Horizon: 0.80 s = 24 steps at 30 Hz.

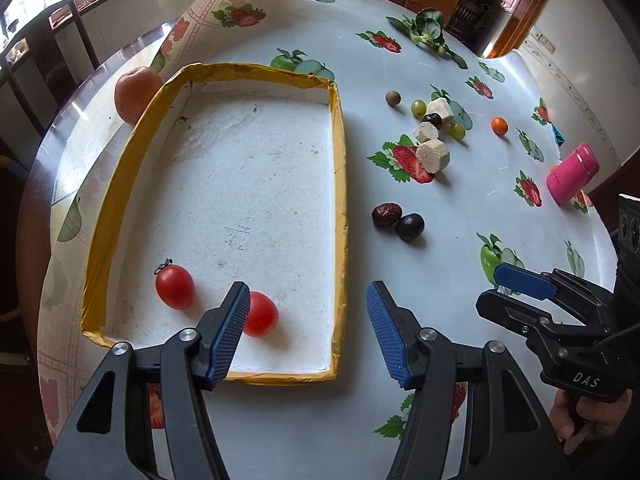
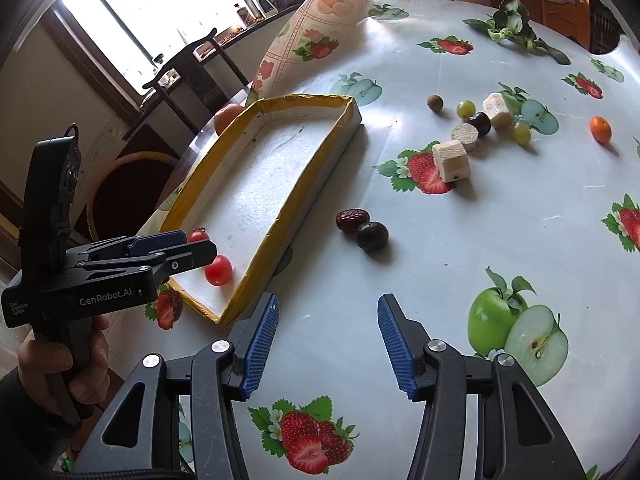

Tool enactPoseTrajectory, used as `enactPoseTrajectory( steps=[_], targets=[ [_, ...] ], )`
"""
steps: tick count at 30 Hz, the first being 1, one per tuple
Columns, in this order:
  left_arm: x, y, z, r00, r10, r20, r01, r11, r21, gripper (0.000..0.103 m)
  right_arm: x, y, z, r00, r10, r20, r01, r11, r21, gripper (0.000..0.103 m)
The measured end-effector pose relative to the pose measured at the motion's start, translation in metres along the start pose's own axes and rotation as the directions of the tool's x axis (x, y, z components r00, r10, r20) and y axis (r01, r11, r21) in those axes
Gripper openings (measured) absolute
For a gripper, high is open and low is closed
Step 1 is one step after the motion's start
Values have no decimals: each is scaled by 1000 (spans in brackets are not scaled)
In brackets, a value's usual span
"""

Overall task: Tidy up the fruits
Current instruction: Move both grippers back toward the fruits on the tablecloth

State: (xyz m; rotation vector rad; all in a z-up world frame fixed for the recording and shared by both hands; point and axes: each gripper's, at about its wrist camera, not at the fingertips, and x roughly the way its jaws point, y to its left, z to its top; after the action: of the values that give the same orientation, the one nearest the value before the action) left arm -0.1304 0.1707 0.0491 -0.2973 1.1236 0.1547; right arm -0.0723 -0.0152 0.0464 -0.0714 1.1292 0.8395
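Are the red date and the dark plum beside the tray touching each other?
Touching. In the right wrist view the red date and the dark plum press together with no tablecloth showing between them; the left wrist view shows the same pair abutting.

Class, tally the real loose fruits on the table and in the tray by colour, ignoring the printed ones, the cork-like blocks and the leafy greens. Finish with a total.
Red cherry tomatoes: 2
Dark plums: 2
Dark red jujube: 1
Green grapes: 2
Brown round fruit: 1
Small orange citrus: 1
Reddish-orange large fruit: 1
Total: 10
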Motion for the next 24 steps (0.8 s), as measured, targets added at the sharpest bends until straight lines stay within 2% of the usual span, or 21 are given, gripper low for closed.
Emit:
enactPoseTrajectory(
  steps=[12,17,24],
  targets=[
    [17,-65,7,994,-107,-35,109,992,62,59,-18,-42,-4,997,-66,38,63,995,73,53],
    [38,-84,15,994,-100,-52,103,993,59,59,-22,-58,0,994,-95,54,89,991,98,53],
    [71,-88,26,991,-98,-88,97,995,-8,59,-11,-78,23,992,-107,62,100,989,109,53]
  ],
)
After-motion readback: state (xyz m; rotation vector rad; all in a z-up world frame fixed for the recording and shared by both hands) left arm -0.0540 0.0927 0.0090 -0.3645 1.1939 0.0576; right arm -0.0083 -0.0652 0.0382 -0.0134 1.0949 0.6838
